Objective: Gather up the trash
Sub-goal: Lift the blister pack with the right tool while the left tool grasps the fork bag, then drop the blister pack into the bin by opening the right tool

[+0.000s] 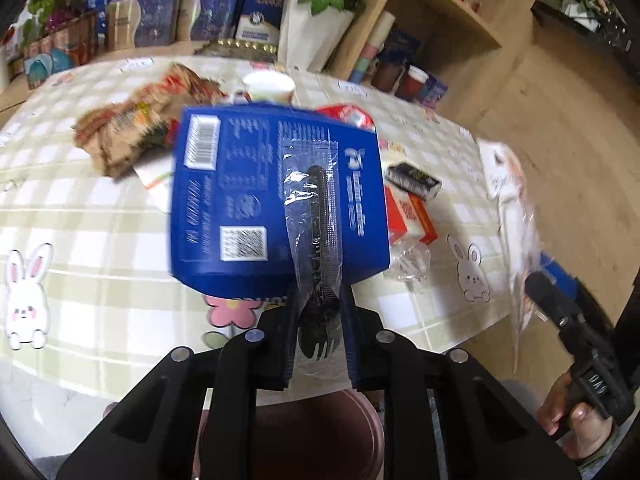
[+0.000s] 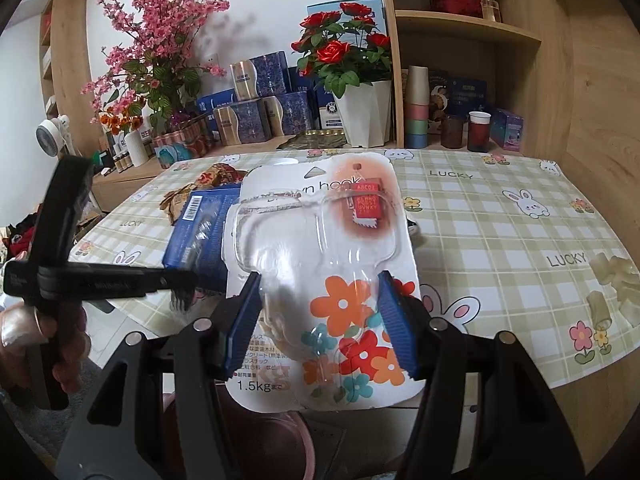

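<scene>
The left gripper [image 1: 318, 320] pinches a clear-wrapped black plastic fork [image 1: 316, 248] at centre frame, hiding part of the flat blue carton [image 1: 240, 196]; the right gripper [image 2: 320, 320] clamps a white floral blister pack [image 2: 320, 264], bottom edge blurred.

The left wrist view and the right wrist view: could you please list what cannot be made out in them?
- Left wrist view: the blue box hides the table behind it; its print is too blurred to read.
- Left wrist view: the wrapped plastic fork covers the left gripper's pad contact.
- Right wrist view: the hook package in the right gripper hides most of the litter behind it.
- Both views: the dark bin below is cut off by the grippers.
</scene>
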A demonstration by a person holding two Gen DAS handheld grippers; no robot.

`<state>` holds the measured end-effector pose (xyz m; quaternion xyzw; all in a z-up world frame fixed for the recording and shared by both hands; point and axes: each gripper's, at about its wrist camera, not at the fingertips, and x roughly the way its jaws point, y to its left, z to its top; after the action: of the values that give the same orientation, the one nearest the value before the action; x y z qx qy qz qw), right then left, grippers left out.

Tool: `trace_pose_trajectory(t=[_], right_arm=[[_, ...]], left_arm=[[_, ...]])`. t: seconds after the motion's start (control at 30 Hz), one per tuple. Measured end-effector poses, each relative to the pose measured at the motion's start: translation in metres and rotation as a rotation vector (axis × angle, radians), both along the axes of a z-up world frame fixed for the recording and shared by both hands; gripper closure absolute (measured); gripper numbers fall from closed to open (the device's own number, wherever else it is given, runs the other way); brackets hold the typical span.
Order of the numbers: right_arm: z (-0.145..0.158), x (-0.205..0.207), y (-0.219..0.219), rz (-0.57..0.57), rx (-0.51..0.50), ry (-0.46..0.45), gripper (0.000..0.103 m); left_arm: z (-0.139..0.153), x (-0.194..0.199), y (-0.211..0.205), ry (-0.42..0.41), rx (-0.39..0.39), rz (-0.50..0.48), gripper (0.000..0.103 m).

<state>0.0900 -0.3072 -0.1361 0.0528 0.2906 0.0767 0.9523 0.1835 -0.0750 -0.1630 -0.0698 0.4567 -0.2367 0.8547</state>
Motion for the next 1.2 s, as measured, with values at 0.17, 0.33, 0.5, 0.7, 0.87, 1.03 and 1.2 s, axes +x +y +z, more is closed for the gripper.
trace_pose_trajectory(t=[0.17,0.33,0.5,0.7,0.87,1.03,1.2], right_arm=[[0.001,-0.009,0.010,0.021,0.011,0.002,0.044],[0.003,-0.022,0.030,0.078,0.004,0.007,0.044],[0.002,-0.037,0.055,0.170,-0.009,0.026,0.044],[-0.015,-0.056,0.100,0.338,-0.046,0.105,0.044],[-0.045,-0.068,0.138,0.457,-0.064,0.220,0.044],[-0.079,-0.063,0.155,0.469,-0.074,0.358,0.044],[-0.102,-0.053,0.147,0.407,-0.043,0.468,0.044]], left_arm=[[0.026,-0.018,0.015,-0.073,0.008,0.024,0.084],[0.051,-0.043,0.029,-0.132,0.007,0.027,0.084],[0.069,-0.074,0.055,-0.172,-0.009,0.052,0.084],[0.083,-0.111,0.085,-0.221,-0.006,0.091,0.084],[0.083,-0.136,0.104,-0.228,-0.001,0.112,0.084],[0.075,-0.144,0.113,-0.211,-0.012,0.125,0.084],[0.069,-0.146,0.116,-0.195,-0.024,0.131,0.084]])
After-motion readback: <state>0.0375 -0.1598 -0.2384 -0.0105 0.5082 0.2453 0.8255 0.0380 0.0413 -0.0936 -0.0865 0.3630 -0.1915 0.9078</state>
